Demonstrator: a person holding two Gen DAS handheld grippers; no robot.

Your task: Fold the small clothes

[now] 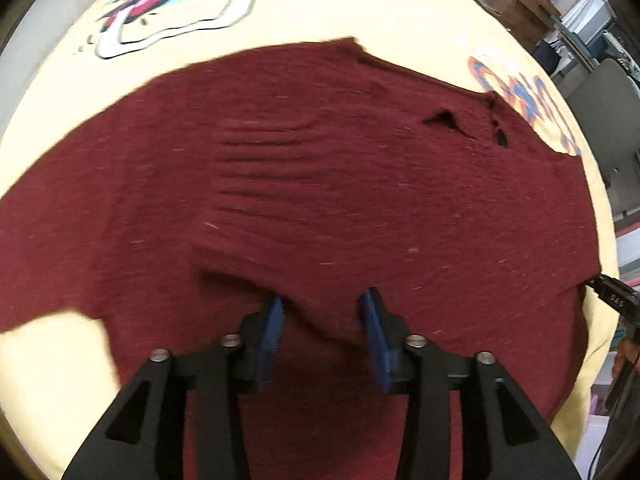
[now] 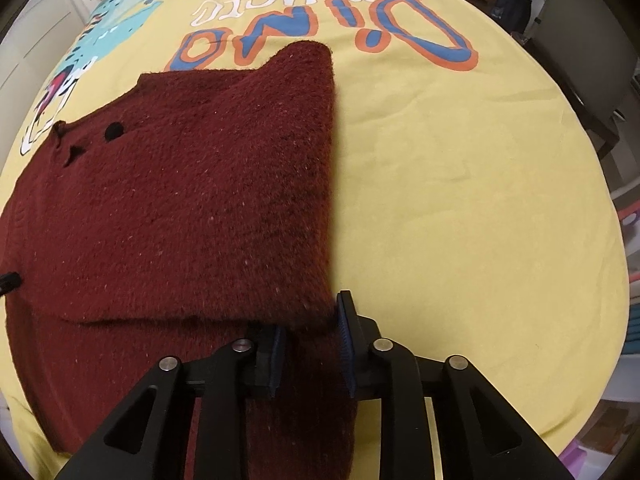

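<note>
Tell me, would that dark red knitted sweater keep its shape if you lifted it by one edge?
Probably not. The sweater already drapes and puckers in soft ridges, so it would likely sag. Its fuzzy knit probably grips the yellow cloth rather than sliding, and the folded layers could fall open.

Maroon knit sweater [image 2: 180, 200] on yellow cloth [image 2: 460, 200] w/ cartoon print.

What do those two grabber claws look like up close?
Both look the same. The left gripper has two black plastic arms with triangle-shaped holes, round silver screws on top, and flat blue pads on the insides of its fingers. The right gripper has the same black arms, silver screws and blue ridged pads. No cables or sleeves show on either.
</note>
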